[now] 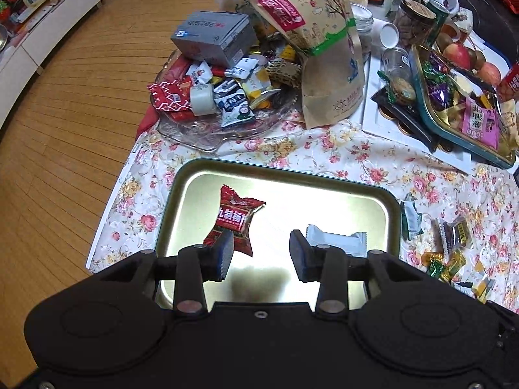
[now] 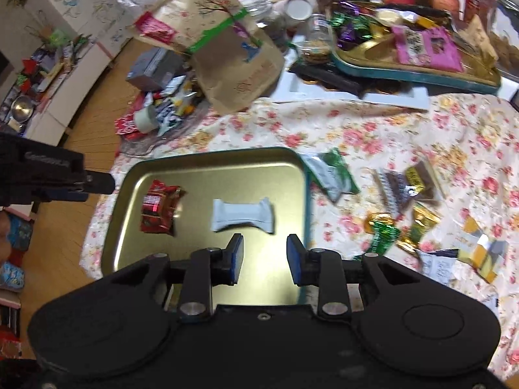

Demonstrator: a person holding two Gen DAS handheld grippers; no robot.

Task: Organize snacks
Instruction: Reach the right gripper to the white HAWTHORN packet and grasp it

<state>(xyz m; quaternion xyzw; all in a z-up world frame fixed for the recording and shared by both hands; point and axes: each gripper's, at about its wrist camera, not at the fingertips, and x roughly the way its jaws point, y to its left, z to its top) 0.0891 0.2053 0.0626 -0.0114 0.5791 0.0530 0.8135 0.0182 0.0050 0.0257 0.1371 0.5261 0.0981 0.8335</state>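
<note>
Left gripper (image 1: 261,253): jaws parted, nothing between them, hanging over the near end of the tin tray (image 1: 394,214). Right gripper (image 2: 264,257): jaws apart by a smaller gap, also empty, above the tray's near right part.

In the tray: red snack packet (image 1: 235,220) toward its left side, white snack packet (image 2: 241,215) right of it, the two apart. Rest of the tray floor bare.

Beyond the tray's right rim, on the floral tablecloth (image 2: 373,136): green-and-white sachet (image 2: 331,171) just beside the rim, then a dark clear-wrapped sweet (image 2: 405,184), gold and green foil sweets (image 2: 386,230), and yellow-and-grey wrappers (image 2: 483,249) toward the right edge of the table.

Far side of the table: glass dish (image 1: 194,133) heaped with packets, brown paper bag (image 1: 324,52), a second tin (image 1: 460,136) full of sweets.

Judgement: early stage. Two pieces placed; the loose scatter to the right looks left to collect.
</note>
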